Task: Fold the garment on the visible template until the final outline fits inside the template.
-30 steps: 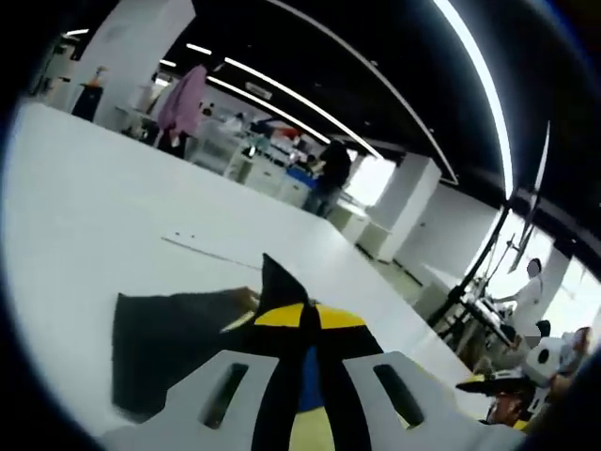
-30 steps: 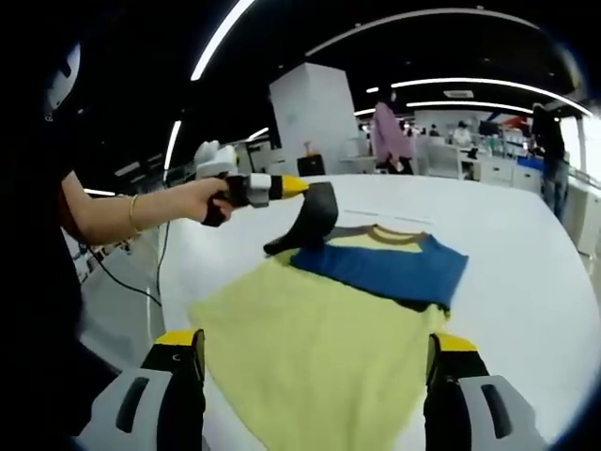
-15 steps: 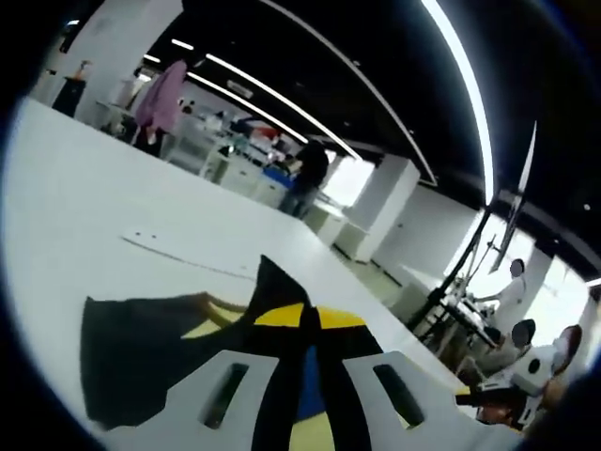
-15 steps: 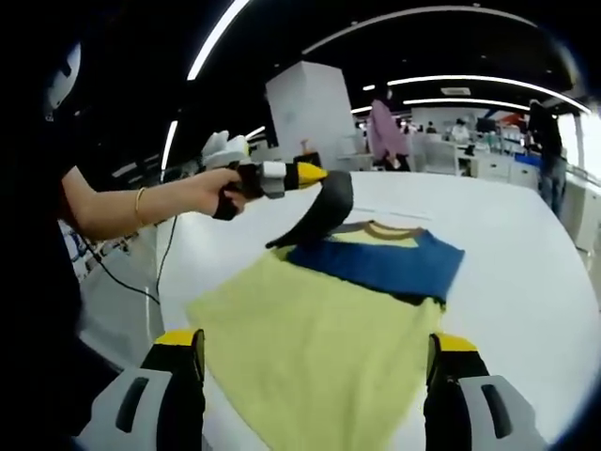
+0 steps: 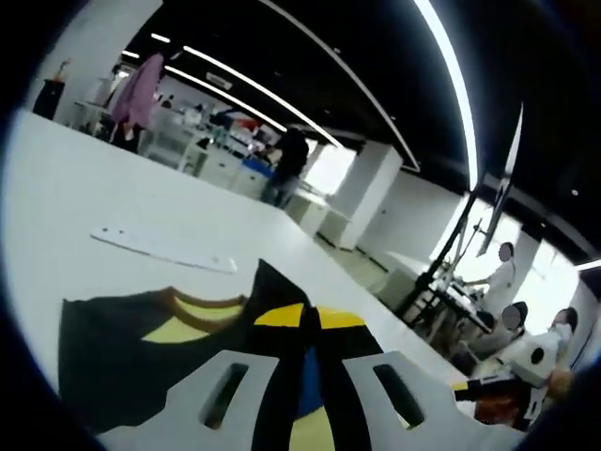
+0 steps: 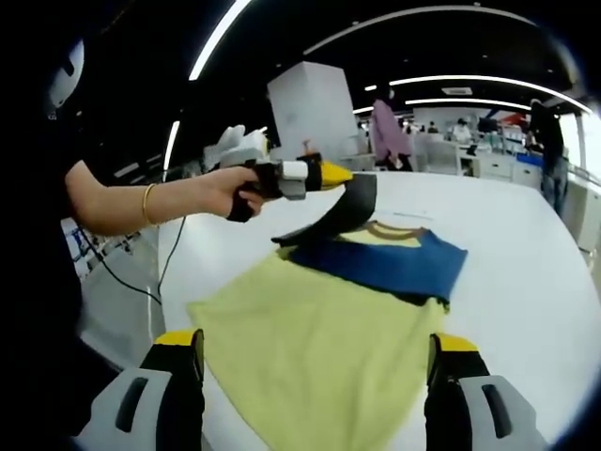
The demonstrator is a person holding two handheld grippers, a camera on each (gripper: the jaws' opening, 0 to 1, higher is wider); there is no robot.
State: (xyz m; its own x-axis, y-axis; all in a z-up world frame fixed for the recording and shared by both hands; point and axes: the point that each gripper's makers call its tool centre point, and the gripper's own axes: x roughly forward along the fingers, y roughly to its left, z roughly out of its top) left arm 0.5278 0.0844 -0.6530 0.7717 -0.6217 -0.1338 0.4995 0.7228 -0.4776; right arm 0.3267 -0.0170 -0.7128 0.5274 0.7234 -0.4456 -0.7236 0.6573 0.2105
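Left hand-held gripper (image 6: 331, 176) is clamped on our yellow cotton T-shirt's dark sleeve (image 6: 340, 214), lifted over the white desk (image 6: 526, 282); right hand-held gripper (image 6: 315, 371) waits, jaws apart. We risk dragging the flat body (image 6: 319, 348) askew if we pull hard.

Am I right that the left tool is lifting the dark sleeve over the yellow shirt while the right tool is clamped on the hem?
Not quite. In the right gripper view the right tool is open, its jaws apart above the yellow shirt and gripping nothing. The left tool does hold the dark sleeve lifted over the shirt.
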